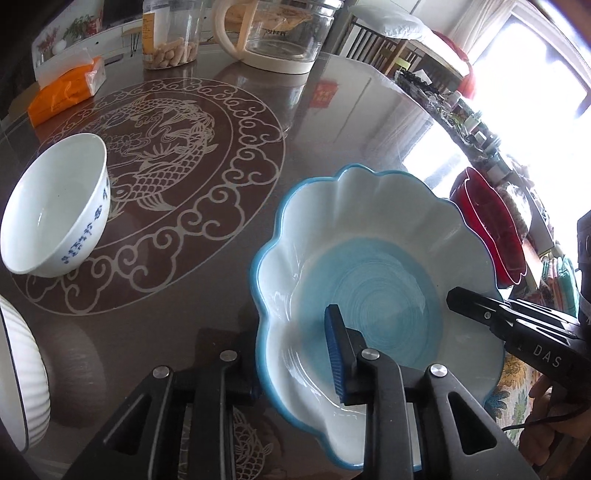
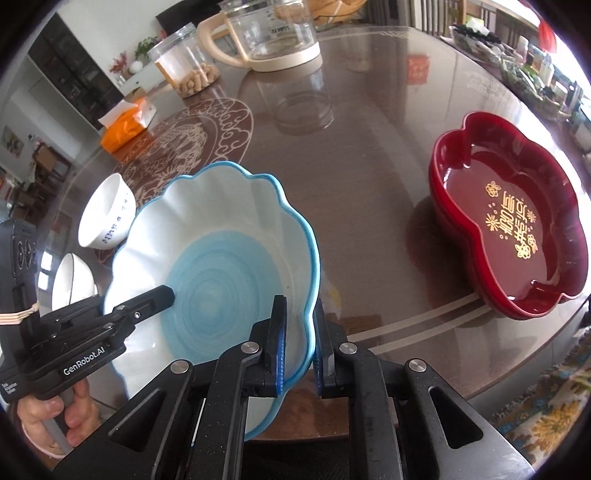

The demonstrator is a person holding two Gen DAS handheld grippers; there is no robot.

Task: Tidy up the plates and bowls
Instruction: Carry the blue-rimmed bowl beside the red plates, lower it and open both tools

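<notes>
A scalloped white plate with a blue centre and blue rim [image 1: 369,258] [image 2: 221,229] is held tilted above the glass table [image 2: 369,155] by both grippers. My left gripper [image 1: 295,354] is shut on its near rim, with one blue pad inside the plate and the other finger hidden beneath. My right gripper [image 2: 300,332] is shut on the opposite rim, which runs between its pads. Each gripper shows in the other's view: the right gripper [image 1: 480,314], the left gripper [image 2: 147,302]. A white bowl with blue characters [image 1: 55,210] [image 2: 107,218] and a ribbed white bowl [image 1: 18,376] [image 2: 74,277] stand to the left.
Stacked red flower-shaped trays [image 2: 509,221] [image 1: 487,229] sit on the right of the table. At the back stand a glass kettle [image 1: 280,33], a jar of nuts [image 1: 170,37] and an orange tissue pack [image 1: 62,92]. Clutter lines the far right edge.
</notes>
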